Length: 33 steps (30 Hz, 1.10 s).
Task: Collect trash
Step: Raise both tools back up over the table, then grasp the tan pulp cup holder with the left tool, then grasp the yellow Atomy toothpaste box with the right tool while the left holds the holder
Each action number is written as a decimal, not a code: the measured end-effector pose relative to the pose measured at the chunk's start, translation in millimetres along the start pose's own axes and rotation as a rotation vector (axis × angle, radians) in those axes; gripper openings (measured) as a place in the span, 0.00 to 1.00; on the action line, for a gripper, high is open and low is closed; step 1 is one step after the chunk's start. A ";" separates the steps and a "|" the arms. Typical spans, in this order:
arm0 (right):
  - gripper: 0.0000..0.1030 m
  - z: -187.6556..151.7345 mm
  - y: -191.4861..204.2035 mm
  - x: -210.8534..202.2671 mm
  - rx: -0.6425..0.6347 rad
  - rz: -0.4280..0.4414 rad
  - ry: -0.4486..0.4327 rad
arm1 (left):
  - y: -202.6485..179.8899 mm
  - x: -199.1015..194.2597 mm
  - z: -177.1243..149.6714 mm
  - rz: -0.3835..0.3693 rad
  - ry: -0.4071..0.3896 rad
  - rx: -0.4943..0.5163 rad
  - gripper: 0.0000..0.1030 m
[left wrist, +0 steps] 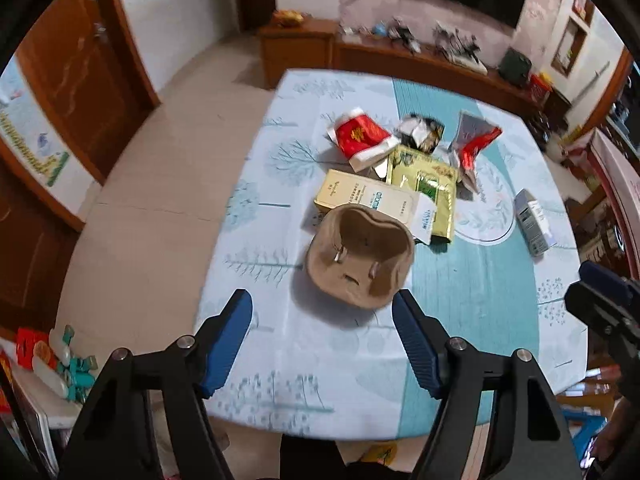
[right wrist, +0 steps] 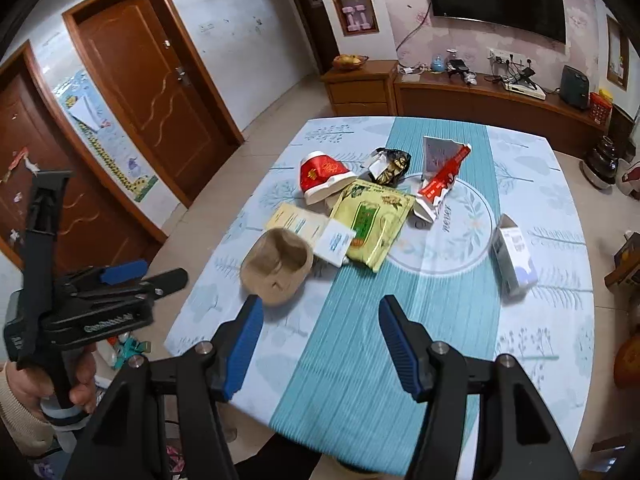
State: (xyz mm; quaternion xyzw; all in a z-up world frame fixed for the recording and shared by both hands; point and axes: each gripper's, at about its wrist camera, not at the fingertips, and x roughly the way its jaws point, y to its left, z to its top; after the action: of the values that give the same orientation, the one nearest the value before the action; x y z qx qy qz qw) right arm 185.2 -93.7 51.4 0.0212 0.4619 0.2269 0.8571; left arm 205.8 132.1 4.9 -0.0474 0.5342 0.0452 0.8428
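Note:
Trash lies on the table with the blue-and-white cloth (left wrist: 340, 360) (right wrist: 360, 360). A brown pulp cup tray (left wrist: 360, 260) (right wrist: 277, 266) sits nearest. Behind it lie a gold box (left wrist: 366, 196) (right wrist: 296, 220), a yellow-green bag (left wrist: 428, 188) (right wrist: 372, 224), a red-and-white wrapper (left wrist: 362, 138) (right wrist: 324, 176), a dark crumpled wrapper (left wrist: 422, 130) (right wrist: 390, 166), a red-and-grey pack (left wrist: 474, 144) (right wrist: 440, 176) and a small grey box (left wrist: 534, 222) (right wrist: 514, 256). My left gripper (left wrist: 322, 344) is open, just short of the pulp tray. My right gripper (right wrist: 320, 344) is open and empty above the near table edge.
Tiled floor (left wrist: 140, 220) lies left of the table. Wooden doors (right wrist: 152, 80) stand at the left wall. A low wooden cabinet (right wrist: 480, 100) with a TV above runs along the back wall. Small clutter (left wrist: 60, 356) sits low at the left.

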 end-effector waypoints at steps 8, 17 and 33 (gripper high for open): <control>0.58 35.0 4.5 69.5 0.041 -0.055 0.097 | 8.9 109.8 48.4 -0.037 0.193 0.107 0.61; 0.58 67.7 8.4 138.8 0.051 -0.108 0.179 | 10.5 172.6 61.2 -0.179 0.340 0.173 0.20; 0.69 88.4 77.4 237.2 -0.351 -0.129 0.360 | 120.7 151.0 49.1 -0.174 0.325 0.035 0.14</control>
State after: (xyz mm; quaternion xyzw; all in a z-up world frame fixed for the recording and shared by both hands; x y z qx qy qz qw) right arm 339.0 87.9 -64.5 -0.1980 0.5610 0.2485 0.7644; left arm 298.7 262.0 -114.6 -0.0856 0.6579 -0.0455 0.7468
